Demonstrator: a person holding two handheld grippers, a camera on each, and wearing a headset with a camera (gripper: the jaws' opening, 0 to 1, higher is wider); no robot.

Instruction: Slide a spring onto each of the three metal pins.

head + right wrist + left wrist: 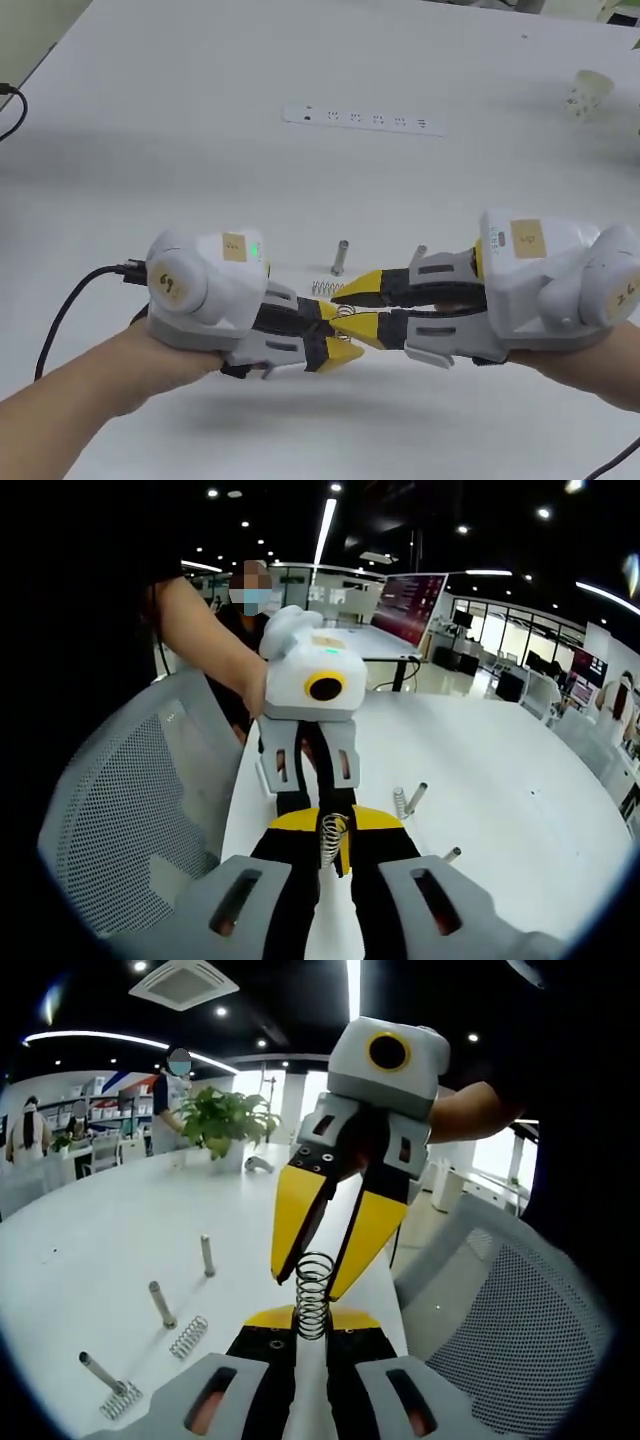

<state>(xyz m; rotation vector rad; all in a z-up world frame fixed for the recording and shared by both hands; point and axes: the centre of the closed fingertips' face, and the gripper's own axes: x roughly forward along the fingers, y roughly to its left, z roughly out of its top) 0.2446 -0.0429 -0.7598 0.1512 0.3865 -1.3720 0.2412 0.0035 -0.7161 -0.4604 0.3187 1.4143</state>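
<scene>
Spring (313,1292) stands between the two tools, which meet tip to tip over the white tabletop (250,190). The left tool (312,1324) has its jaws drawn in on the spring's lower coils, pinching that end, and the rest of the coil runs straight out from its tips. Facing the left tool, the right tool (335,828) sets its yellow jaws in a narrow V, one tip on each side of the spring's other end. Whether they press the wire or merely flank it, I cannot tell.

Past the left tool's tips, on the side away from the person, three metal pins rest apart on the tabletop: a far pin (207,1255), a middle pin (161,1303) and a near pin (100,1372), the last being closest to the left tool. A second spring (188,1336) lies just beside the middle pin, and a third spring (122,1400) touches the near pin's end.
</scene>
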